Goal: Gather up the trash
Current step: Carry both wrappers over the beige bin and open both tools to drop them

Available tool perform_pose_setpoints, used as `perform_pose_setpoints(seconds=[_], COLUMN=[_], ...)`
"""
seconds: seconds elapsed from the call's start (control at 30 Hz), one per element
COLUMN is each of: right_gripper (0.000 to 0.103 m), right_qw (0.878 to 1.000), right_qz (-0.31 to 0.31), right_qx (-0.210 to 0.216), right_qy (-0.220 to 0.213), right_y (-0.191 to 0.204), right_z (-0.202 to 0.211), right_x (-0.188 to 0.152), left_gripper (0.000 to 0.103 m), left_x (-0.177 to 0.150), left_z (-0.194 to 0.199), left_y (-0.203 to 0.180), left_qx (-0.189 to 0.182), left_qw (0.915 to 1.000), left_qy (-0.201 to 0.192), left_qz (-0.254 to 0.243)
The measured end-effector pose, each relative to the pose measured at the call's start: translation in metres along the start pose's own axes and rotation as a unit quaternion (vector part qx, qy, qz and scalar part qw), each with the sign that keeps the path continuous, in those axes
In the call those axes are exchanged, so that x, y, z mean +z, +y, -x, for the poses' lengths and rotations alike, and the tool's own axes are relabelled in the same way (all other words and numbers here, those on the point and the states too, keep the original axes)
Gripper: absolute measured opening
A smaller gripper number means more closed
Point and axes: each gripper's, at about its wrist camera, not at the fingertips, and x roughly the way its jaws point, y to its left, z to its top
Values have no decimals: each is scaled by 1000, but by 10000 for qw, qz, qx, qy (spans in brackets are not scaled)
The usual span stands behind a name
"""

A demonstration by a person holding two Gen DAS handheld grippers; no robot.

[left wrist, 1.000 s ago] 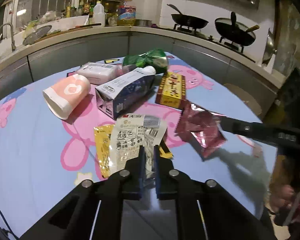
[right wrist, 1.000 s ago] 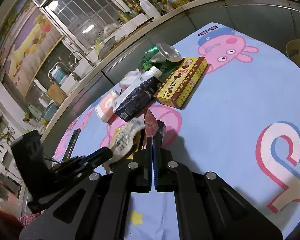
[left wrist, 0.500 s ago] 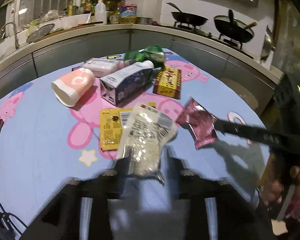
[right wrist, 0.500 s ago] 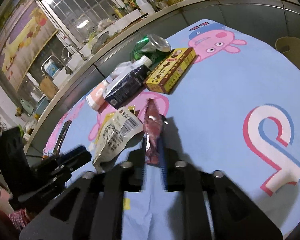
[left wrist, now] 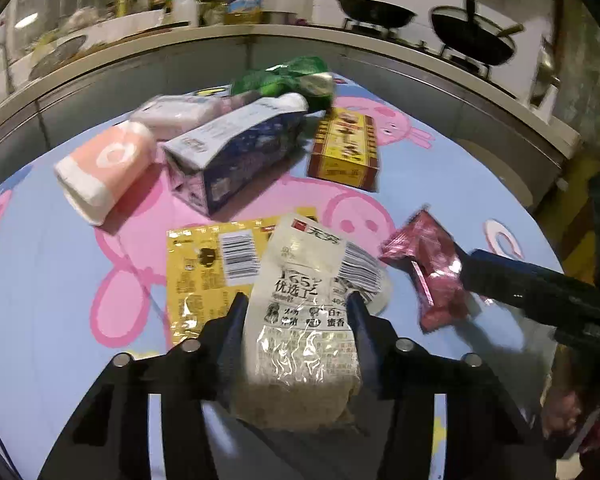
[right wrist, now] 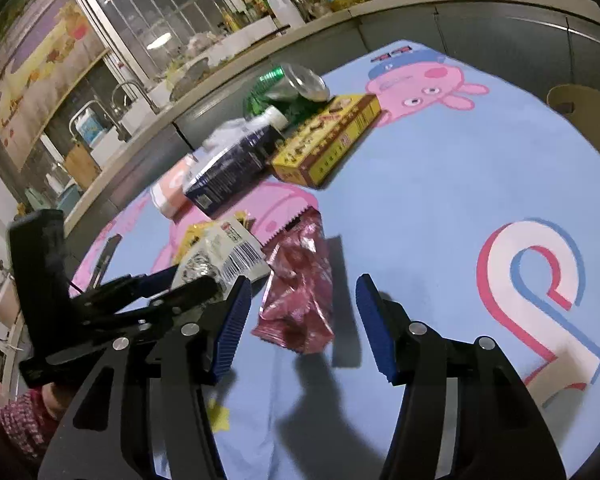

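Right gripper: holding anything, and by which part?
Nothing. The right gripper is open; the red wrapper sits loose between its fingers, touching neither.

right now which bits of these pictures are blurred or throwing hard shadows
Left wrist view: the green can and shelf bottles smear with motion blur, and glare streaks the clear wrapper. Right wrist view: the pink wrapper is soft-edged and casts a hard dark shadow on the blue tablecloth; fisheye bends the counter edge.
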Motion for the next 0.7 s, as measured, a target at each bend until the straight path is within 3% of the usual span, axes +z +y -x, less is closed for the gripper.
perform_pose_setpoints(seconds=[0.1, 0.17, 0.37, 0.47, 0.7], right_gripper=[42, 14, 4, 3, 3], right_qw=[9999, 9993, 9995, 9992, 9963], right_qz=[107, 288, 252, 47, -621], right_qx=[65, 90, 178, 137, -94], right_qy=[111, 209, -115, -381, -580], right_y=[3, 8, 5, -9, -67], right_z=[-6, -10, 7, 22, 46], right_x=[-5, -8, -5, 1, 2], left_gripper=[47, 47, 47, 47, 47], left_x=[-3, -5, 5, 16, 53], left_z=[8, 18, 38, 43, 16], left_y=[-5, -6, -10, -23, -72], left_qx=[-4, -61, -357, -595, -1478], left_qw=[9999, 9999, 9990, 9978, 9884], left_qy=[-64, -114, -219, -250, 80], left_qz=[-114, -77, 162, 179, 340])
